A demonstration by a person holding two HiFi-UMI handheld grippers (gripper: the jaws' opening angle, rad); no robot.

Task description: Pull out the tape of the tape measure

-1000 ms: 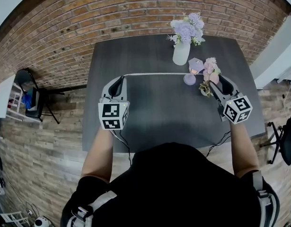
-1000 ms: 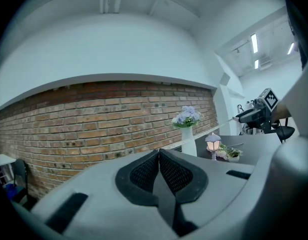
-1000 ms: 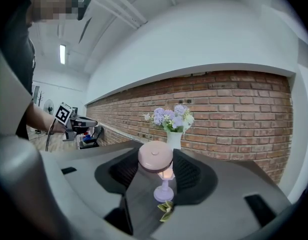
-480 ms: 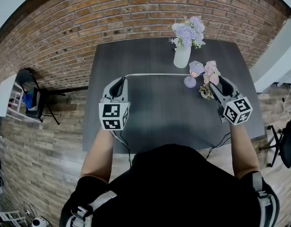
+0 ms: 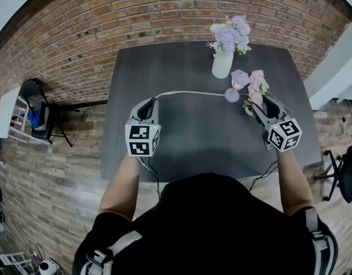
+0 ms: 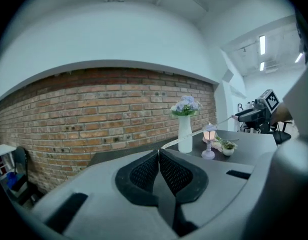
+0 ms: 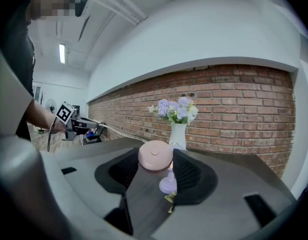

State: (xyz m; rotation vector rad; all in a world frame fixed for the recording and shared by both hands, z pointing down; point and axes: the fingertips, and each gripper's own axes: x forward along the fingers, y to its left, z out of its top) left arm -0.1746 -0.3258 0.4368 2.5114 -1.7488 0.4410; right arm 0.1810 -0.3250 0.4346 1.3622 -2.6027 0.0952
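Head view: the left gripper (image 5: 149, 103) and the right gripper (image 5: 257, 101) hung over the dark table (image 5: 193, 148), well apart. The tape (image 5: 193, 93) ran between their tips in a thin pale line with a slight sag. From the left tip it led off toward 3 o'clock, passing just beside a small lamp (image 5: 232, 95) and in front of a vase (image 5: 222, 65). To do the pull well, I judged the hands should draw apart along the tape's own line and slowly, so that it neither twists nor catches the lamp.

Left gripper view: the jaws stood pressed together, pinching the tape's end at their tips. The tape left them toward 2 o'clock, across the front of the vase, to the far gripper. The pinch looked narrow, so a jerk could slip it.

Right gripper view: the jaws stood wide, clamped on the round pink case (image 7: 155, 156), which sat near the tips at 12 o'clock. The other gripper lay at about 10 o'clock.
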